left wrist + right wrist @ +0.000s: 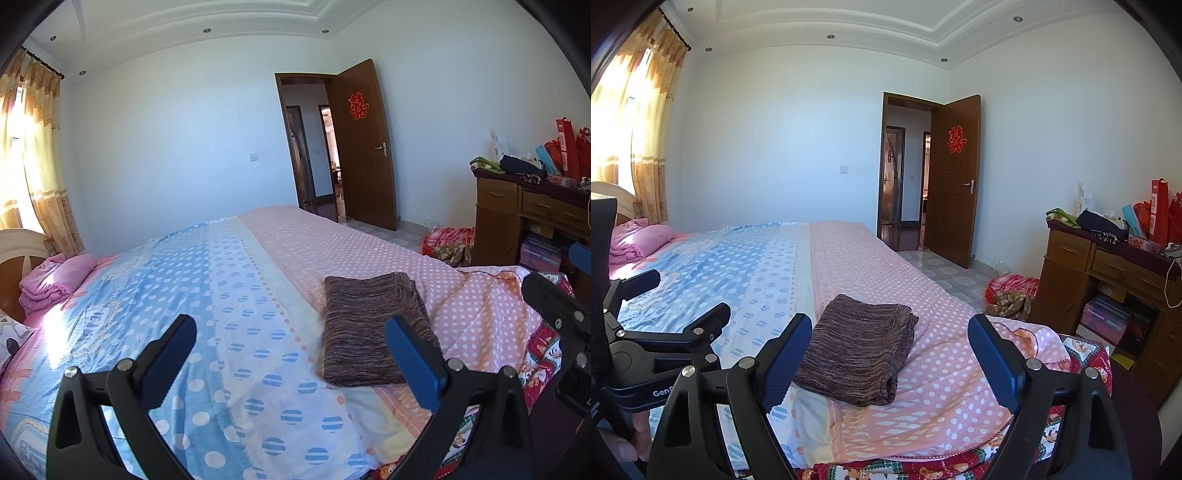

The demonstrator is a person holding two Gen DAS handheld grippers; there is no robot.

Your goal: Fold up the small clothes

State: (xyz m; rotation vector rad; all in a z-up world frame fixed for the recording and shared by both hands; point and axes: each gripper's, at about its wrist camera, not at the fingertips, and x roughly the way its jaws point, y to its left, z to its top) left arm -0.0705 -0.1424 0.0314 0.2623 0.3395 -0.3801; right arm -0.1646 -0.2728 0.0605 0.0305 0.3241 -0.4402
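Folded brown striped knit garment (373,328) lying flat on the pink polka-dot half of a bedspread (369,251), near the foot corner of the bed, touched by neither tool. Left gripper (291,343) held above the blue-and-white dotted half, blue-padded fingers (173,354) spread wide with nothing between them, the garment just beyond the right-hand finger. Right gripper (890,343) likewise wide apart and empty, raised over the near edge of the bed, the garment framed between its fingers but clear of both. Left gripper's black frame also visible at the left edge of the right wrist view. Folded pink blanket (55,280) resting at the head of the bed beside a cream headboard (22,243). Orange patterned curtains (40,155) lit by sun at the window. Brown wooden door (956,177) standing open, red paper cutting (956,139) on its face. Wooden desk (1086,288) against the right wall, piled with clothes and red bags (1161,214). Red cartoon-print fabric (1082,354) showing under the bedspread at the bed's near corner.
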